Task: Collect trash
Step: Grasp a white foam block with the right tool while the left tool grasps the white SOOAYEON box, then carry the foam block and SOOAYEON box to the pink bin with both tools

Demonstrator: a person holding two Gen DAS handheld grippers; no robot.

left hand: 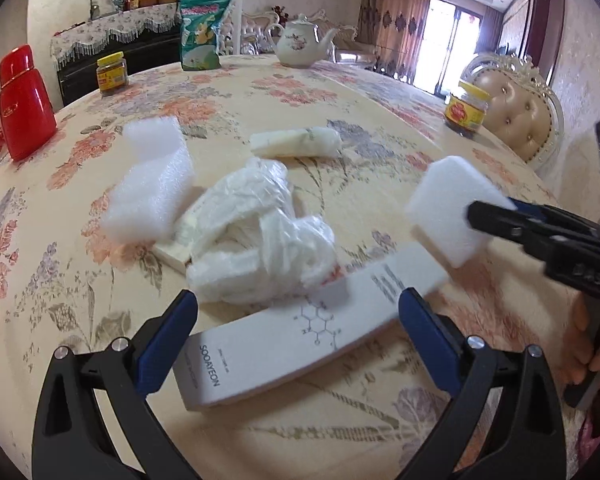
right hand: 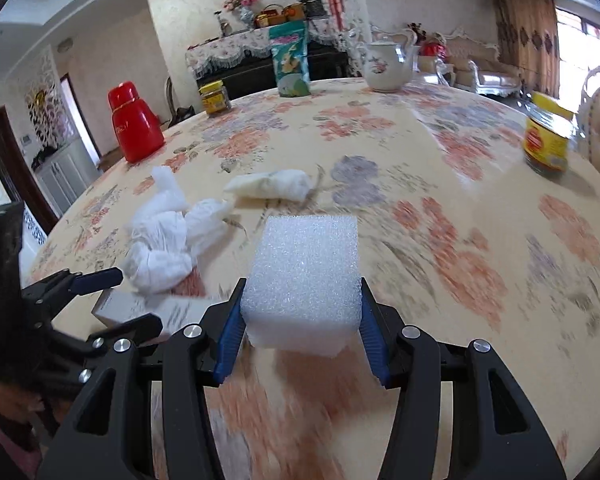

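The worktop point(right hand: 440, 216) wore a cream cloth printed with pink and lilac flowers. Along its far side stood a red flask point(right hand: 134, 122), a green snack bag point(right hand: 291, 62) and a floral teapot point(right hand: 388, 66), with a yellow-lidded jar point(right hand: 548, 136) near the right edge. Mid-cloth lay the trash — a long white carton point(left hand: 292, 336), a crumpled plastic bag point(left hand: 256, 240) touching its upper edge, a foam piece point(left hand: 152, 184) resting on a smaller flat box, and a rolled white wrapper point(left hand: 296, 142) farther off. The left tongs point(left hand: 296, 344) stood wide open, their blue pads either side of the carton, not pressing it. The right tongs point(right hand: 300, 316) were closed on a white foam block point(right hand: 304, 276) — held clear above the cloth.
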